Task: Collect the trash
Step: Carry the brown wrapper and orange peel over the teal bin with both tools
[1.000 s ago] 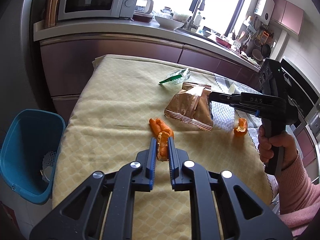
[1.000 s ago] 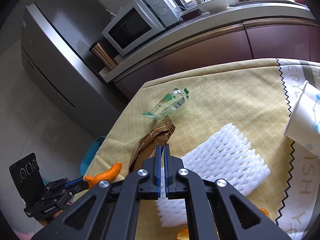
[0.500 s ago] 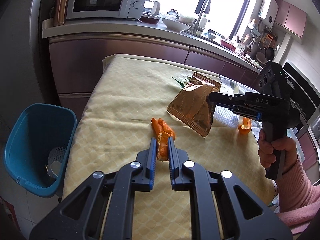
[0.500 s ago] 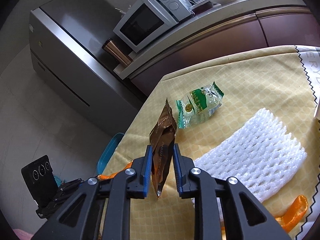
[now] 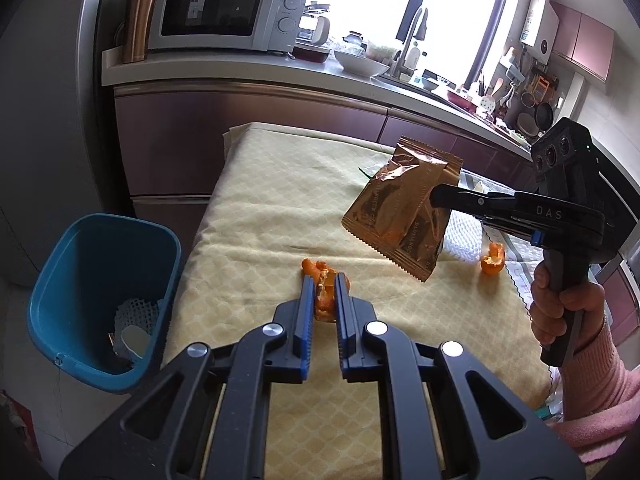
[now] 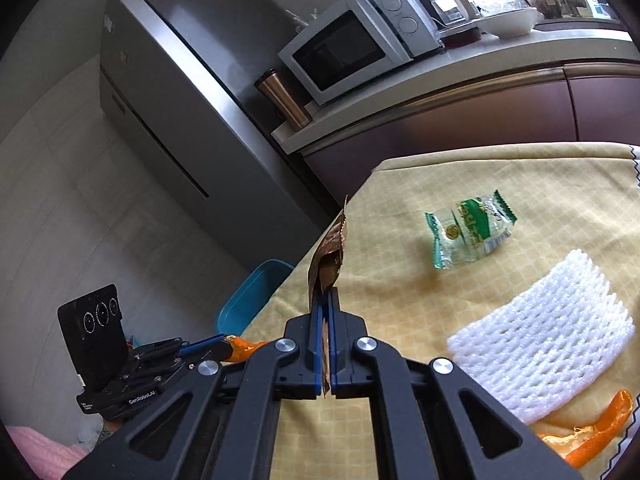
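While tilted down, left tongs clamp orange peel — right tongs pinch brown wrapper, raised off table

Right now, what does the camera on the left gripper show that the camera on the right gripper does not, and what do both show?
Only the left wrist view: the inside of the blue plastic bin with white foam netting in it, and the hand holding the right gripper.

Only the right wrist view: the green-and-clear plastic wrapper lying whole, and the grey fridge.

Both: the brown foil packet clamped in the right gripper, the orange peel in the left gripper, the white microwave.
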Demonstrator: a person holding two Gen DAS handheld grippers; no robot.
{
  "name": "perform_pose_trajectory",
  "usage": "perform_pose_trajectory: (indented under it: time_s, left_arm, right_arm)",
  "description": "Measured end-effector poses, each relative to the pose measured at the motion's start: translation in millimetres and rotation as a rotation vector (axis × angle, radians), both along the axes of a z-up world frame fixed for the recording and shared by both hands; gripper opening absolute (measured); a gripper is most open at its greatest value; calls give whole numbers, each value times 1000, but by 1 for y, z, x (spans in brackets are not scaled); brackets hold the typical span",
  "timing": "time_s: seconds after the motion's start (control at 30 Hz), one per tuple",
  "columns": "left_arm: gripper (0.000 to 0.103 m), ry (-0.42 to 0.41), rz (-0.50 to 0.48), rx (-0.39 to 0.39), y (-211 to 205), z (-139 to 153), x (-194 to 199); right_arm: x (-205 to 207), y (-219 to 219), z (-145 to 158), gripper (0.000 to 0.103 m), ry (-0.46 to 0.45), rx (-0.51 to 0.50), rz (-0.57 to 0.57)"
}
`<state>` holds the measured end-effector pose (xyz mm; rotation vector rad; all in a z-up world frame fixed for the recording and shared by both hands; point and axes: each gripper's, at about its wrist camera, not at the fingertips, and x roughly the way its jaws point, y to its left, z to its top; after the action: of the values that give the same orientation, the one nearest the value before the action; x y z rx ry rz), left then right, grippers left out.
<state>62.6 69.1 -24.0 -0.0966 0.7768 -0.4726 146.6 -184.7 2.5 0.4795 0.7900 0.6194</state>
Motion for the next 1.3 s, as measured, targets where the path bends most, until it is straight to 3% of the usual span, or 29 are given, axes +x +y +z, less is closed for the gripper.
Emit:
perform_pose_trajectory:
  time_s: [0.7, 0.9, 1.3]
  left_arm:
    - [7, -59, 189, -25, 87, 23, -7]
    - [1, -63, 241, -36, 113, 23, -3]
    - [1, 43, 378, -50, 157, -19, 6]
  right_arm:
    - [24, 84, 14, 2, -27, -4, 189]
    - [40, 125, 12, 2, -17, -12, 262]
    - [58, 187, -13, 2, 66, -65, 358]
